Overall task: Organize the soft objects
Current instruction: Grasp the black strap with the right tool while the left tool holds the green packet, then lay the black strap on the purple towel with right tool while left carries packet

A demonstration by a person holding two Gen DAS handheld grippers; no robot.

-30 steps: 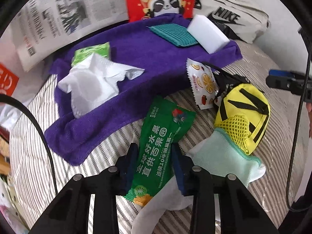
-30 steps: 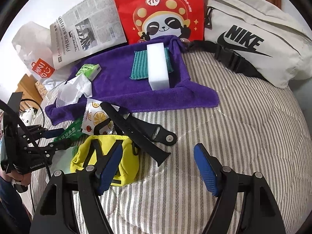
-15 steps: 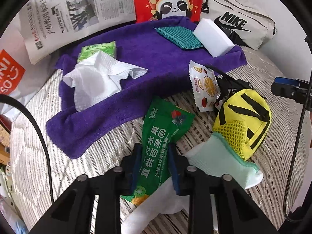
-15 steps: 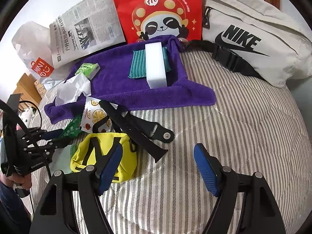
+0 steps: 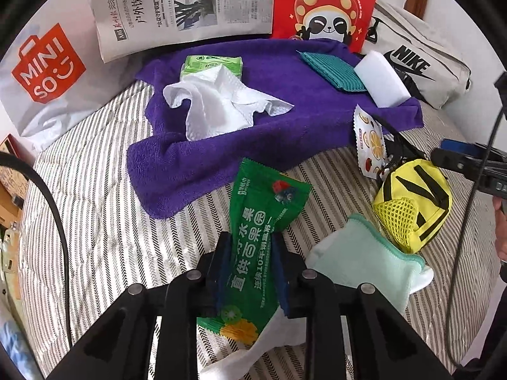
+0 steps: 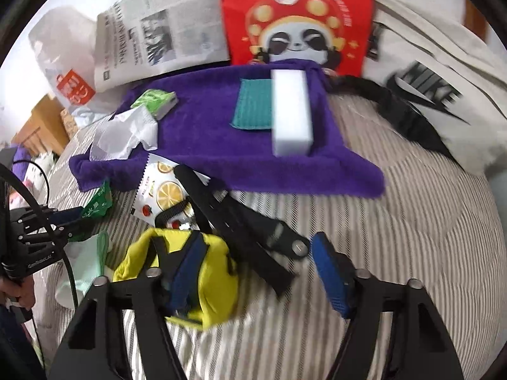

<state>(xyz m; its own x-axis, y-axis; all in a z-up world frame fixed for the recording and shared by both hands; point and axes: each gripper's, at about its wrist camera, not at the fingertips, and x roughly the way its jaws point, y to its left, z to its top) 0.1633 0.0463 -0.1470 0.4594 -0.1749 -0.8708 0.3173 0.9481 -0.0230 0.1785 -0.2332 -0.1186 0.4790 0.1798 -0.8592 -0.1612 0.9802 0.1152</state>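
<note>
Green pouch (image 5: 259, 240): clamped between the left gripper (image 5: 252, 262) pads, which press its lower half from both sides; its upper end fans out toward 12 o'clock over the striped bed (image 5: 104, 221), just short of the towel (image 5: 253, 120) edge. The left jaws closed further on it and have since eased slightly. Right gripper (image 6: 253, 272): jaws have just been closing but stand apart, holding nothing; the left pad lies over the yellow bag (image 6: 190, 272), the right pad over bare sheet at 3 o'clock, with the black strap (image 6: 240, 221) between them. Right view is blurred, so contact with the bag cannot be told. Risks, as judged: the pouch is slick film and gripped low, so it may slip or fold if swung. The mint cloth (image 5: 364, 259) lies touching the pouch's lower end at 4 o'clock and could drag along. On the right, closing here may catch the strap rather than the bag and tug the fruit sachet (image 6: 161, 190), whose lower part lies under it. The tissue (image 5: 221, 107) on the towel is light and easily displaced.
</note>
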